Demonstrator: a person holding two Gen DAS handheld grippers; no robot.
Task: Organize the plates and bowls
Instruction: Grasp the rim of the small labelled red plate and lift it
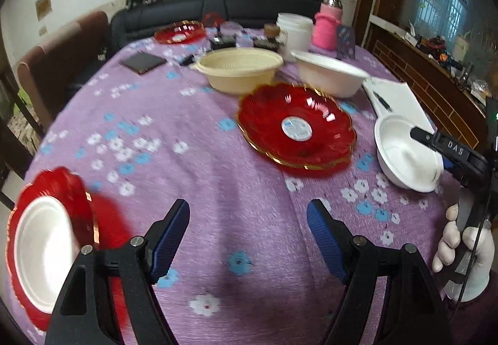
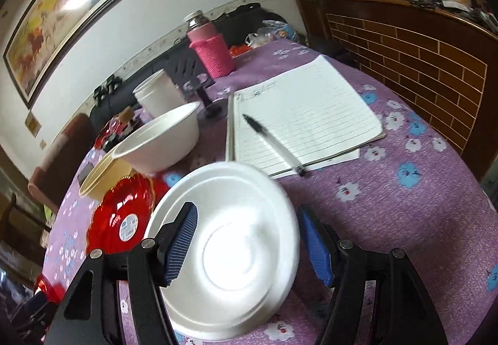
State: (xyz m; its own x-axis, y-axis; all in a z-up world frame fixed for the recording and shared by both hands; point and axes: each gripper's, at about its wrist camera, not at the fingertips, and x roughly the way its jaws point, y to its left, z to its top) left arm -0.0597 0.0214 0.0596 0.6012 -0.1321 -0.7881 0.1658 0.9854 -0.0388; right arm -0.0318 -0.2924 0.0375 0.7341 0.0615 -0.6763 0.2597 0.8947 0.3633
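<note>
My left gripper (image 1: pixel 248 228) is open and empty above the purple flowered tablecloth (image 1: pixel 174 114). To its left a white bowl (image 1: pixel 43 251) sits on a red plate (image 1: pixel 62 186). A stack of red gold-rimmed plates (image 1: pixel 295 127) lies mid-table, with a cream bowl (image 1: pixel 239 71) and a large white bowl (image 1: pixel 330 72) behind. My right gripper (image 2: pixel 246 236) is open, its fingers on either side of a small white bowl (image 2: pixel 227 248), which also shows in the left wrist view (image 1: pixel 404 155). The red stack (image 2: pixel 121 217) lies to its left.
An open notebook (image 2: pixel 305 121) with a pen (image 2: pixel 274 142) lies beyond the small white bowl. A pink-sleeved flask (image 2: pixel 211 49), a white tub (image 2: pixel 155 93), a far red plate (image 1: pixel 180 32), a dark phone (image 1: pixel 143 62) and small clutter stand at the back. A wooden cabinet (image 2: pixel 420 65) is at the right.
</note>
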